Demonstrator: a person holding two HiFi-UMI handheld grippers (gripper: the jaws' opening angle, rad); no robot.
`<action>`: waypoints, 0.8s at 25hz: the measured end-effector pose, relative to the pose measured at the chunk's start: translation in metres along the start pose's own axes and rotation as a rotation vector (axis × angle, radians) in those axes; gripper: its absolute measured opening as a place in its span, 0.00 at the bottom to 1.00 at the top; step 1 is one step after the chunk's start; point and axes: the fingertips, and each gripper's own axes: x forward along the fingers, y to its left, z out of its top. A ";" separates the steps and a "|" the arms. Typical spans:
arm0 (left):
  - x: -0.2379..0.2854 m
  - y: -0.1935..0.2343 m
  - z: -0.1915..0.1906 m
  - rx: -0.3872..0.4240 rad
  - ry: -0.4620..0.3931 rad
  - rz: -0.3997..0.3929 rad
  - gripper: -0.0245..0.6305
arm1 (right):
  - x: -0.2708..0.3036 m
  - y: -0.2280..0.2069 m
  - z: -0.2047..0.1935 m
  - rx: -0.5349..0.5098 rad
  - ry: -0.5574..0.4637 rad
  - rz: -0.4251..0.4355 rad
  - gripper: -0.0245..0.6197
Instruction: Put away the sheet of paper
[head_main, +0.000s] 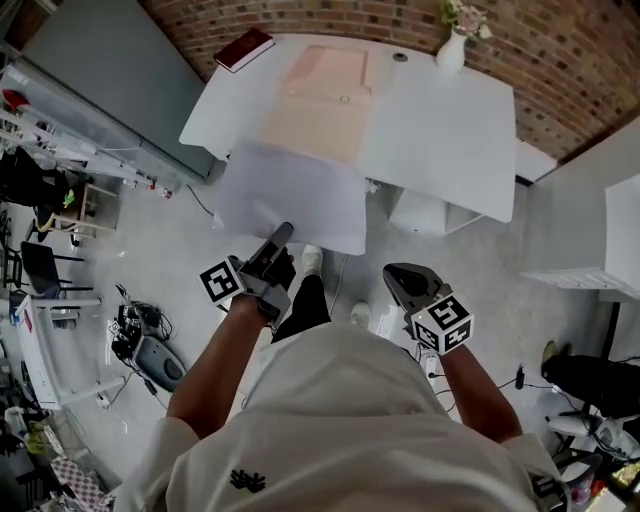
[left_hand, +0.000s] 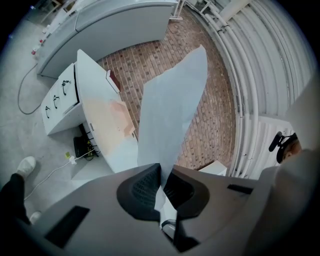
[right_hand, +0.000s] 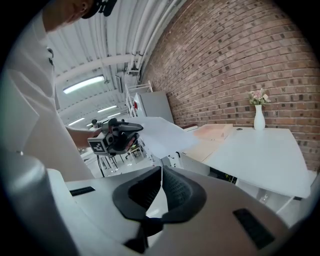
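Head view: the person's torso cuts off both upper arms. The pale sheet of paper (head_main: 290, 195) covers the near left corner of the white counter (head_main: 440, 130). The pinched edge of the sheet is buried between the pads.

Left forearm is stretched forward. The left tool (head_main: 282, 235) is closed on the sheet's near edge; left gripper view confirms the clamp (left_hand: 162, 185), with the sheet (left_hand: 170, 115) rising away from it.

Right forearm is held nearer the body. The right tool (head_main: 400, 275) has its jaws together (right_hand: 160, 192) with nothing between them, well apart from the sheet (right_hand: 160, 132).

The sheet hangs in the air, its far part over the counter's edge.
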 end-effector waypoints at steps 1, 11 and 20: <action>0.009 0.004 0.009 -0.009 0.002 -0.007 0.07 | 0.006 -0.007 0.004 -0.002 0.003 -0.010 0.09; 0.109 0.052 0.123 -0.107 0.070 -0.065 0.07 | 0.095 -0.078 0.075 0.036 0.040 -0.136 0.09; 0.180 0.116 0.217 -0.210 0.126 -0.102 0.07 | 0.190 -0.109 0.128 0.054 0.062 -0.254 0.09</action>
